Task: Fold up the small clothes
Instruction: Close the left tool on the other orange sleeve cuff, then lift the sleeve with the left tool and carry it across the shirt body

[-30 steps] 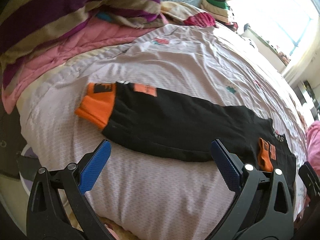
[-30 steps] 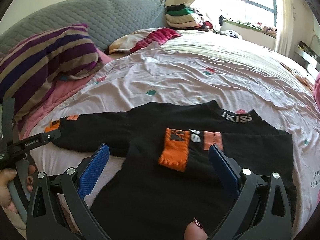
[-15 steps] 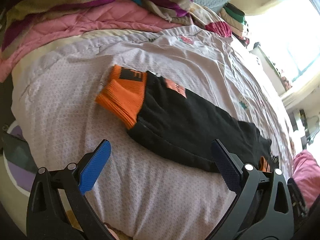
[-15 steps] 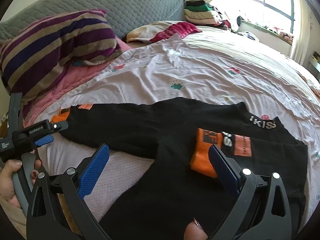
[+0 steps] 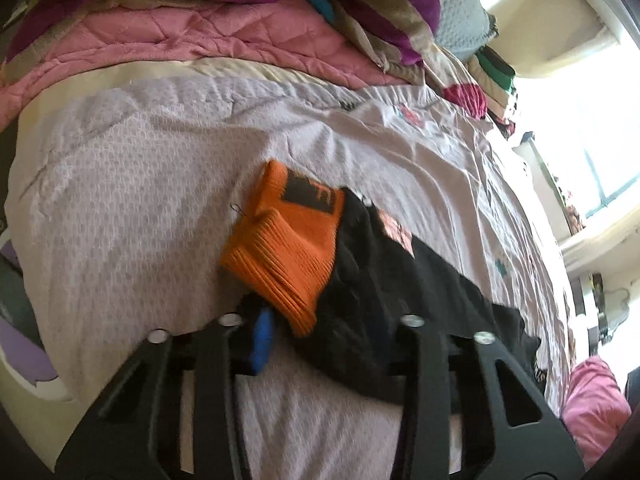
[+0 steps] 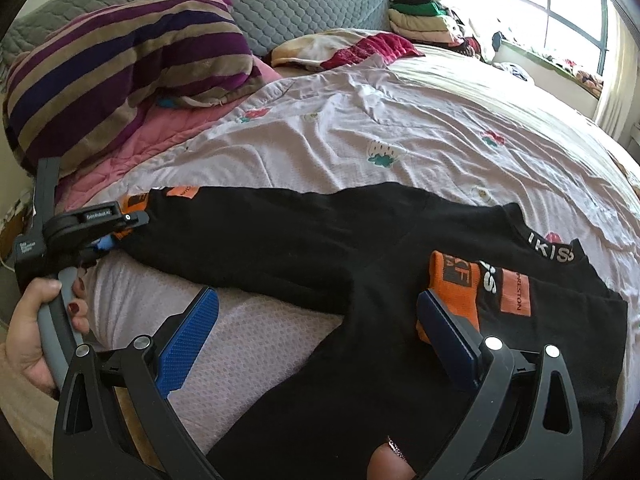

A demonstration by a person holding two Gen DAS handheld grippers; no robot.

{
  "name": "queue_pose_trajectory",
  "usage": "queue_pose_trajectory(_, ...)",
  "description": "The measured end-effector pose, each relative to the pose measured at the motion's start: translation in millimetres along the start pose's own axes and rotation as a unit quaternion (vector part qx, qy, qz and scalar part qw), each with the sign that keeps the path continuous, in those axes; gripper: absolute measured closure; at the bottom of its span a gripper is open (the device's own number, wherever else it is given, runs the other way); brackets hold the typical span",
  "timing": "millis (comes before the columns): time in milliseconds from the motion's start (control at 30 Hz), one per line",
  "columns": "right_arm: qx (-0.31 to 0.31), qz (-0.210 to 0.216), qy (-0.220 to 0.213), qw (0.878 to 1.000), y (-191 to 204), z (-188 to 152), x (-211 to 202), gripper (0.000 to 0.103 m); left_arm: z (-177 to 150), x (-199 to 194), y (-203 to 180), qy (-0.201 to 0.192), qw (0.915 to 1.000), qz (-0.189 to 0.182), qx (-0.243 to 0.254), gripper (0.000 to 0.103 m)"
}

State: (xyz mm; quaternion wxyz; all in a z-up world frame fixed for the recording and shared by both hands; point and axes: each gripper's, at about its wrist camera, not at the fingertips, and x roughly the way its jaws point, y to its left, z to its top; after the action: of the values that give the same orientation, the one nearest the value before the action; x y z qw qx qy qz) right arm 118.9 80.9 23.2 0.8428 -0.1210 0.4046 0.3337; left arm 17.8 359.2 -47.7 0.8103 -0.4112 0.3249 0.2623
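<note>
Since a second ago my left tongs [image 5: 320, 332] are closing on the black sweater's orange ribbed cuff [image 5: 288, 256] on the bed [image 5: 120, 208]; right tongs [image 6: 320, 320] gape wide.

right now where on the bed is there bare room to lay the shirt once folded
Bare quilt lies beyond the black shirt, between it and the window side. A smaller bare patch sits by the bed's near edge, under the spread sleeve. It is crowded by the striped pillow and the clothes pile.
</note>
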Motion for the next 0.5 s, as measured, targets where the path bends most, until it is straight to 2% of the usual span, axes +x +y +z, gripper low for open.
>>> queue_pose_trajectory(100, 0.003, -0.003, -0.005, 1.0, -4, -4, -2, 0.005, 2, 4, 0, -0.003, 1.0, -0.005, 0.003, 0.093)
queue_pose_trajectory(167, 0.01, -0.009, -0.006, 1.0, -8, -5, -3, 0.005, 2, 4, -2, -0.007, 0.9999, -0.007, 0.008, 0.095)
queue_pose_trajectory(500, 0.06, -0.017, -0.019, 0.998, -38, -5, -17, 0.005, 4, -31, -36, -0.036, 0.9969, -0.048, 0.05, 0.098)
